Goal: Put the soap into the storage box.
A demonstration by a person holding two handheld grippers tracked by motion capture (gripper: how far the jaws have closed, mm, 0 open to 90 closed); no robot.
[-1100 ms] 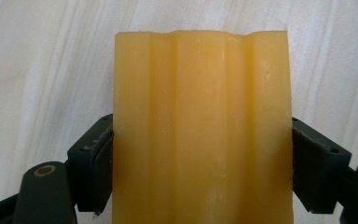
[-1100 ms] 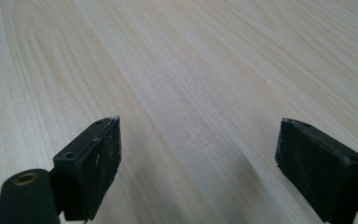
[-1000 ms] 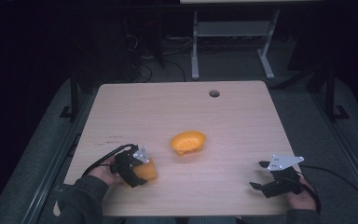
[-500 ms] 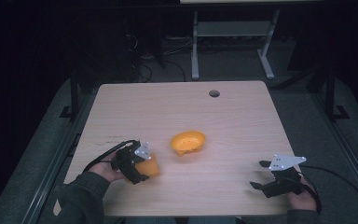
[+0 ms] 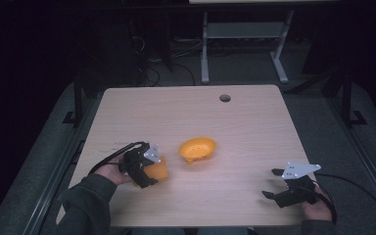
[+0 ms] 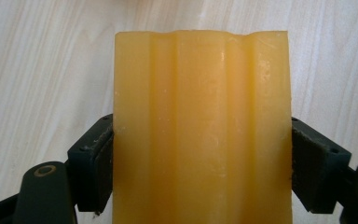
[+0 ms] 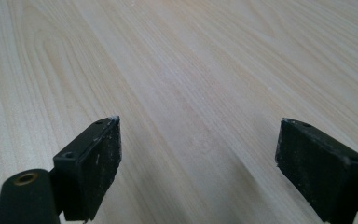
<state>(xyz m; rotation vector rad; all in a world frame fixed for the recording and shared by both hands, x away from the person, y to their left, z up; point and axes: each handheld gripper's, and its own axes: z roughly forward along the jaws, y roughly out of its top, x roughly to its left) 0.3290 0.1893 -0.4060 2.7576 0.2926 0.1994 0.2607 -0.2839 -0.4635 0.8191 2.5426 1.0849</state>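
Observation:
An orange ridged cup (image 5: 159, 170) (image 6: 200, 126) lies on its side between the jaws of my left gripper (image 5: 149, 171) (image 6: 200, 149), which is shut on it at the table's front left. In the left gripper view its fluted wall stretches away from the camera over the wood. An orange bowl (image 5: 197, 149) sits tilted near the middle of the table, a short way right of the cup. My right gripper (image 5: 273, 183) (image 7: 198, 154) rests open near the front right edge, with bare wood between its jaws.
The light wooden table (image 5: 186, 112) has a round cable hole (image 5: 224, 98) at its back right. A white metal frame (image 5: 245, 34) stands on the dark floor beyond the table. Cables trail from both grippers toward the front edge.
My left gripper has shifted a little forward and right with the orange cup in it. The right gripper and the bowl have stayed put.

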